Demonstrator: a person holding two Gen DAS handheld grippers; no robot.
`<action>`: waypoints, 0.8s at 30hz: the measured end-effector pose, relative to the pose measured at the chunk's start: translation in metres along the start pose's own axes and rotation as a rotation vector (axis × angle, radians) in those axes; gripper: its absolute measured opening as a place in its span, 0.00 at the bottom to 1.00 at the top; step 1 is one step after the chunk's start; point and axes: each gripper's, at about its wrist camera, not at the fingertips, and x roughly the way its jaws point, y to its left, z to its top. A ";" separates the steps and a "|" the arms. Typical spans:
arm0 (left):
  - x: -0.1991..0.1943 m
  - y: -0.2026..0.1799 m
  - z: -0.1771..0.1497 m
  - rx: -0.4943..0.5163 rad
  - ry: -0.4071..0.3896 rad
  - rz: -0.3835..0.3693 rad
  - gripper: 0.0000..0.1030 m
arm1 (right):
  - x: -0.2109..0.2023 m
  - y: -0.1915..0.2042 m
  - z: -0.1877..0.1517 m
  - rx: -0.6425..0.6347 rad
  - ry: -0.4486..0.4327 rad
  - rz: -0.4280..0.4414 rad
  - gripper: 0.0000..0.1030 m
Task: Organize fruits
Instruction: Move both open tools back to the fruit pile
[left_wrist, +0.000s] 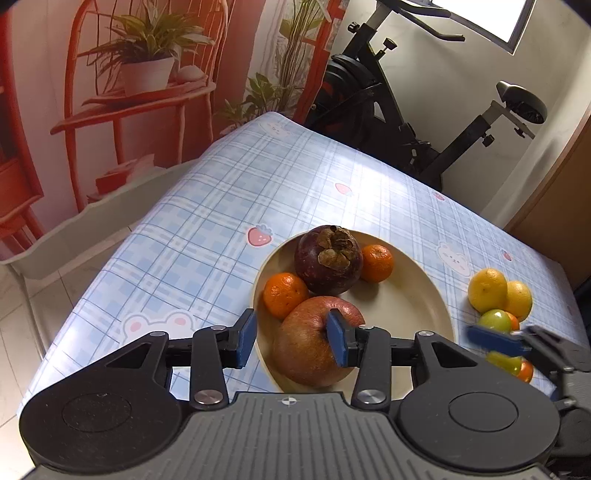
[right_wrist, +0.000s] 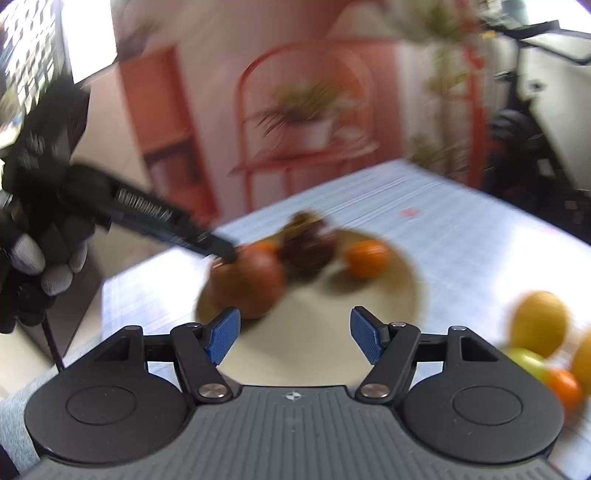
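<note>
Apple (left_wrist: 314, 343), mangosteen (left_wrist: 328, 260) and two tangerines fill the plate (left_wrist: 413, 306) — we see both grippers' fingers wide, left gripper (left_wrist: 291, 341) straddling the apple.

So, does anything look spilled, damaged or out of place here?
Nothing spilled or damaged. The plate holds an apple, a mangosteen and two oranges; lemons and smaller fruits sit loose on the tablecloth, simply unsorted.

It was a home: an exercise bike (left_wrist: 417, 110) stood upper right, beyond a surface (left_wrist: 258, 177) under a bunny-print plaid cloth.
</note>
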 end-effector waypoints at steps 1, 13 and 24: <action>-0.001 -0.003 0.000 0.005 -0.005 0.016 0.44 | -0.013 -0.008 -0.005 0.019 -0.037 -0.033 0.67; -0.031 -0.084 -0.003 0.193 -0.153 0.044 0.41 | -0.100 -0.086 -0.060 0.282 -0.162 -0.311 0.68; -0.002 -0.175 -0.027 0.260 -0.016 -0.198 0.41 | -0.100 -0.076 -0.075 0.177 -0.124 -0.313 0.69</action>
